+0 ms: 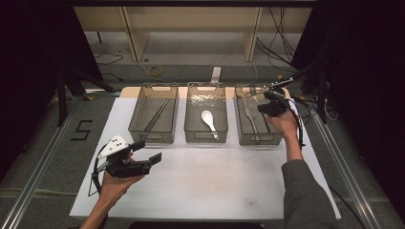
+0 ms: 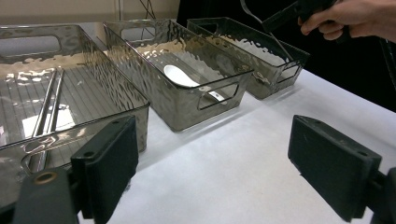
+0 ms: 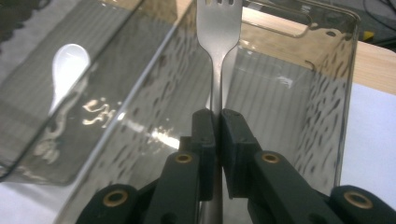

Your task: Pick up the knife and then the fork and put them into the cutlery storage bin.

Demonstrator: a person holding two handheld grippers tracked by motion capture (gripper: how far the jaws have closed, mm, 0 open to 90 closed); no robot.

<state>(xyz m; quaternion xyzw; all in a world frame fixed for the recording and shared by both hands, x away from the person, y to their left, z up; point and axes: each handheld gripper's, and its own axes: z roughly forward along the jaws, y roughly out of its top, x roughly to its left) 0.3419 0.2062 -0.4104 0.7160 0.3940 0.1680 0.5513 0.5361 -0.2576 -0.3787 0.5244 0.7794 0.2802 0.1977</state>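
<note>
While the left gripper [image 1: 152, 151] stands spread, the right gripper's [image 3: 217, 122] fingers pinch the fork [image 3: 217, 28] handle between them

A single readable sign appears in the high view: the numeral "5" [image 1: 82, 130], made of dark strips in an angular, blocky style, lies flat on the grey floor [image 1: 57, 157] to the left of the white table top [image 1: 200, 186]; it reads upright from the camera's side; no other writing, brand or number can be made out there. The small white strip [image 1: 216, 75] on the floor beyond the table carries nothing legible at this size. In the left gripper view and the right gripper view no text, label or brand can be read on any surface.
</note>
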